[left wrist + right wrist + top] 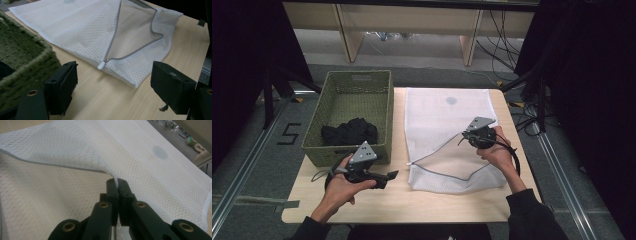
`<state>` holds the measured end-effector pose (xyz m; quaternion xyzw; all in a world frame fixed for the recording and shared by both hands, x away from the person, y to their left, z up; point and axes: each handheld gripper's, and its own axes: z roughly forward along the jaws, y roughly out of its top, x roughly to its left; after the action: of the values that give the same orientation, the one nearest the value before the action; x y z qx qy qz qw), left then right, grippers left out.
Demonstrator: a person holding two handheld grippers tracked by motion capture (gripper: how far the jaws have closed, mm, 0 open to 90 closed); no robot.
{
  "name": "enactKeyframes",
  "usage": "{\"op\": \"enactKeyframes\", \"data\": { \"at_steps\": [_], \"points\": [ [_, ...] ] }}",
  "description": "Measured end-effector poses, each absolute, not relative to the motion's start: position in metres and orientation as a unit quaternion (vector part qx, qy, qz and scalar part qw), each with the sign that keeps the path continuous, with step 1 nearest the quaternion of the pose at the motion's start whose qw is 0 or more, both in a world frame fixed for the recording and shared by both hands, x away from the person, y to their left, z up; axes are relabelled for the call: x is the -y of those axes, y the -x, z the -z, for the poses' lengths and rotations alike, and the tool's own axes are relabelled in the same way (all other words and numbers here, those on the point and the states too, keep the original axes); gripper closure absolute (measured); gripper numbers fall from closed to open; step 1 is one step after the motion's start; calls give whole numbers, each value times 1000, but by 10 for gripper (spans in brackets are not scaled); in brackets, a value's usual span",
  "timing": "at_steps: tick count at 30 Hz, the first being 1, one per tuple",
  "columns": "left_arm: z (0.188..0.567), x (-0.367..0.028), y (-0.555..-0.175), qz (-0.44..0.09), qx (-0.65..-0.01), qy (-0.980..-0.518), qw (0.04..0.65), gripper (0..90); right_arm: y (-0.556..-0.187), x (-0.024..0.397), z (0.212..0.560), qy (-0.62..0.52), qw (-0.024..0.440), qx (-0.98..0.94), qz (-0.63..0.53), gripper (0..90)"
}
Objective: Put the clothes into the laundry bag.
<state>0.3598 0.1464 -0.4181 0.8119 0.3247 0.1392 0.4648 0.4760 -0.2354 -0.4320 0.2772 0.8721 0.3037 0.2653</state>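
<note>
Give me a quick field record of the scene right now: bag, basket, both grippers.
mesh laundry bag: white, flat on the wooden table, zipper open, upper layer lifted
zipper pull: at the opening's corner nearest the basket
right gripper: shut on the bag's upper mesh layer, holding the mouth open
left gripper: open, nothing held, between basket and bag
wicker basket: green, left of the bag
black clothing: bunched inside the basket

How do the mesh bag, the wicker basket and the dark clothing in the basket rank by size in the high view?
Largest to smallest:
1. mesh bag
2. wicker basket, fairly close to the bag in footprint
3. dark clothing, clearly smallest, lying inside the basket
</note>
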Motion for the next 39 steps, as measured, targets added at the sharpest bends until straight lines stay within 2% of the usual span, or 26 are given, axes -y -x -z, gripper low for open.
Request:
{"op": "enactKeyframes", "data": {
  "at_steps": [6, 12, 15, 25, 32, 39],
  "points": [
    [401, -163, -377, -153, -328, -823, 437, 207, -480, 235, 424, -269, 273, -870, -310, 899],
    [394, -185, -403, -161, -366, -820, 409, 200, -480, 236, 418, -268, 277, -866, -319, 900],
    [393, -197, -419, -170, -363, -837, 372, 200, -479, 235, 418, -276, 273, -866, -317, 899],
    [393, -226, -475, -153, -410, -839, 322, 196, -480, 235, 420, -273, 268, -868, -315, 899],
    [403, -233, -503, -127, -403, -861, 284, 197, -481, 235, 423, -276, 266, -868, -316, 899],
    [412, -233, -516, -109, -393, -872, 271, 190, -482, 234, 424, -272, 264, -870, -316, 899]
  ]
}}
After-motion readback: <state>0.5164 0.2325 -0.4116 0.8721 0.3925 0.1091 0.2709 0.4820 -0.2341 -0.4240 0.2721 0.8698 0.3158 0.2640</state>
